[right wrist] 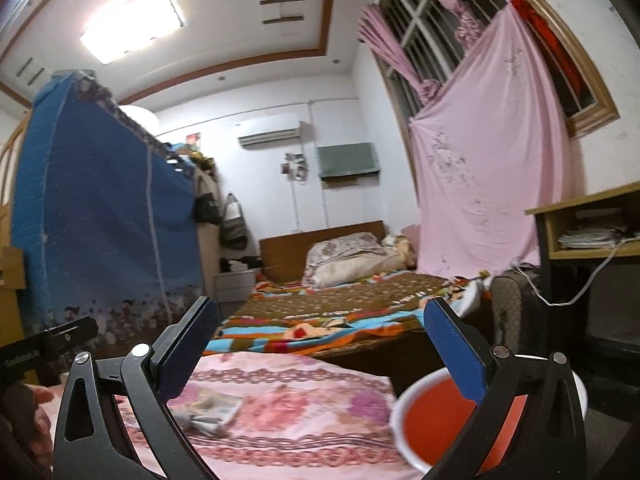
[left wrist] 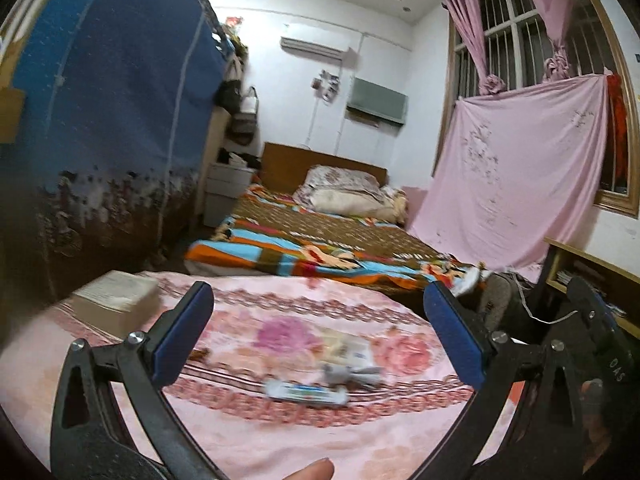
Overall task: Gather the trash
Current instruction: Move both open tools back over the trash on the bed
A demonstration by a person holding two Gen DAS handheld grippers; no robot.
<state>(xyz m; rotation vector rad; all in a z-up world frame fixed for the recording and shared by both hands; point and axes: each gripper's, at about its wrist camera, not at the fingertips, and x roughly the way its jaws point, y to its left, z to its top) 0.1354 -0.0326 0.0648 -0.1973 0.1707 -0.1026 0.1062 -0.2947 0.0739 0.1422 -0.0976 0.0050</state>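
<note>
Trash lies on a pink floral cloth: a long white and blue wrapper, a crumpled grey wrapper just behind it, and a flat printed packet. My left gripper is open and empty, above and short of these pieces. My right gripper is open and empty. In the right wrist view the packet and the crumpled wrapper show at lower left. A red bin with a white rim stands at lower right, beside the cloth's edge, under the right finger.
A thick book or box sits at the cloth's far left corner. Beyond is a bed with a striped blanket. A blue fabric wardrobe stands left. A wooden desk with a white cable stands right.
</note>
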